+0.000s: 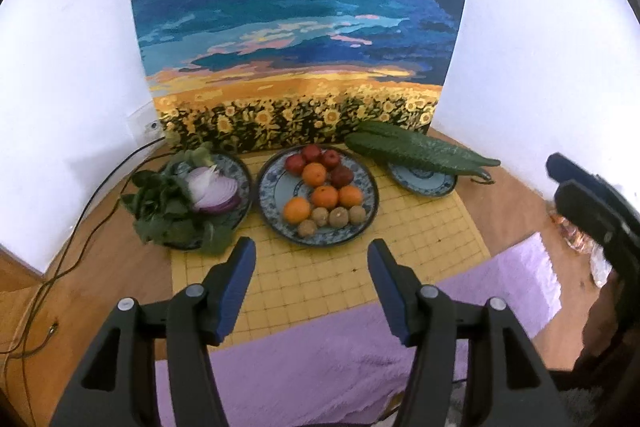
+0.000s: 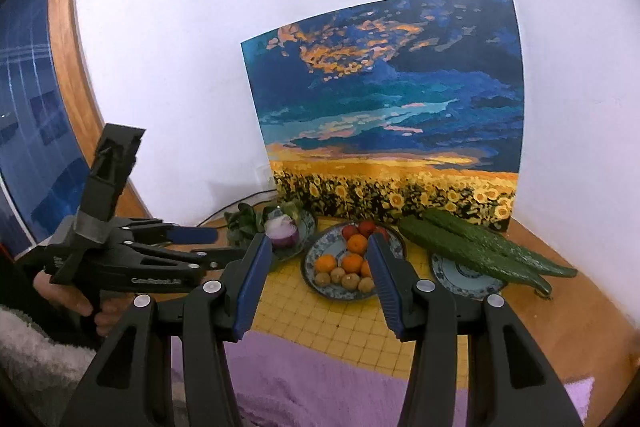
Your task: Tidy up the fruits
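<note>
Both tools hang open and empty over the near tabletop, the fruit plate lying ahead of them on the yellow mat, the left tool nearer than the right tool.

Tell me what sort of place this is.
Probably a corner of a home, staged as a food display: a wooden tabletop against white walls, patterned plates of fruit and vegetables on a yellow mat, and a sunflower painting propped behind them.
</note>
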The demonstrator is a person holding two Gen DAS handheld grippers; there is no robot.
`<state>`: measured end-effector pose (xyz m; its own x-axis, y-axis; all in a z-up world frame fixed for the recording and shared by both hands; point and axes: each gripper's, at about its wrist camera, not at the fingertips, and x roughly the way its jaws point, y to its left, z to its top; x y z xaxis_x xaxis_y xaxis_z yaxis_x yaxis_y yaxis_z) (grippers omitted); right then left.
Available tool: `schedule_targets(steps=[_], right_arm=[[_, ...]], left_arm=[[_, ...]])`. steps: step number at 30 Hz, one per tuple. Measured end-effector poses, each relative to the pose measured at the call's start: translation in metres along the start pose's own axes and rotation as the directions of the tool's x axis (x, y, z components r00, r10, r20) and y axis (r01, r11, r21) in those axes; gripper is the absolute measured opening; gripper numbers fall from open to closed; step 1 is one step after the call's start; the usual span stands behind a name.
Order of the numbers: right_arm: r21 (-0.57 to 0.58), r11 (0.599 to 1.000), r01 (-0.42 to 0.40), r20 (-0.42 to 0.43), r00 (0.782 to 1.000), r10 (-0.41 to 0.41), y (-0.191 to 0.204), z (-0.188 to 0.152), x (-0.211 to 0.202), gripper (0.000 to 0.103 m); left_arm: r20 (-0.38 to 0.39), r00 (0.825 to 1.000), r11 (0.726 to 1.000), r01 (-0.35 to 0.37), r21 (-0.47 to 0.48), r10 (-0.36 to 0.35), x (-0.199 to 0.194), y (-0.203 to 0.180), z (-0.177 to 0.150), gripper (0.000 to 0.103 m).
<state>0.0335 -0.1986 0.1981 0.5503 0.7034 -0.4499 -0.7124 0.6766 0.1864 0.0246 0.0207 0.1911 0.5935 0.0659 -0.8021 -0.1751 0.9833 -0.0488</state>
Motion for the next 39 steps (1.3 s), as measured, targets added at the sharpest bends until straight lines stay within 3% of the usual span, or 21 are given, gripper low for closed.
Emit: schedule_targets(steps=[12, 23, 26, 27, 29, 30, 31, 35, 37, 39], right_arm=[[0.001, 0.999, 0.054, -0.036, 0.998, -0.054, 0.004, -0.014, -0.022, 0.053], [0.078, 0.994, 0.073, -0.182, 0.982, -0.058, -0.020, -0.051, -0.004, 0.053], [0.156, 0.983, 0.098, -0.239, 0.969, -0.059, -0.045, -0.070, 0.018, 0.053], [0.181, 0.978, 0.103, -0.244, 0.968, -0.057, -0.053, -0.075, 0.025, 0.050], [0.232, 0.966, 0.110, -0.256, 0.965, -0.049, -0.072, -0.083, 0.044, 0.033], [0.233, 0.966, 0.112, -0.257, 0.965, -0.050, -0.078, -0.082, 0.054, 0.028], [0.225, 0.966, 0.125, -0.259, 0.964, -0.064, -0.084, -0.077, 0.069, 0.027], [0.151, 0.988, 0.044, -0.209, 0.978, -0.012, -0.085, -0.033, 0.136, 0.027], [0.094, 0.996, 0.003, -0.225, 0.974, 0.018, -0.078, -0.011, 0.178, 0.040], [0.016, 1.000, -0.006, -0.249, 0.969, 0.010, -0.070, 0.006, 0.222, 0.040]], left_arm=[[-0.012, 1.000, 0.999, -0.024, 0.028, 0.024, -0.009, 0.004, -0.032, 0.062], [-0.070, 0.997, 1.000, 0.017, -0.020, -0.018, 0.008, 0.021, -0.057, 0.062], [-0.065, 0.997, 0.999, 0.039, -0.030, -0.041, 0.023, 0.026, -0.063, 0.060], [-0.045, 0.997, 0.998, 0.055, -0.034, -0.057, 0.027, 0.027, -0.063, 0.055], [0.026, 0.995, 0.995, 0.093, -0.041, -0.092, 0.046, 0.031, -0.058, 0.040], [0.046, 0.994, 0.994, 0.097, -0.042, -0.095, 0.058, 0.031, -0.050, 0.022], [0.066, 0.992, 0.993, 0.109, -0.043, -0.106, 0.068, 0.032, -0.042, 0.018], [0.094, 0.986, 0.987, 0.144, -0.072, -0.137, 0.108, 0.036, 0.000, 0.018], [0.070, 0.987, 0.985, 0.150, -0.082, -0.144, 0.129, 0.039, 0.015, 0.018], [0.029, 0.988, 0.984, 0.153, -0.095, -0.151, 0.148, 0.041, 0.021, 0.018]])
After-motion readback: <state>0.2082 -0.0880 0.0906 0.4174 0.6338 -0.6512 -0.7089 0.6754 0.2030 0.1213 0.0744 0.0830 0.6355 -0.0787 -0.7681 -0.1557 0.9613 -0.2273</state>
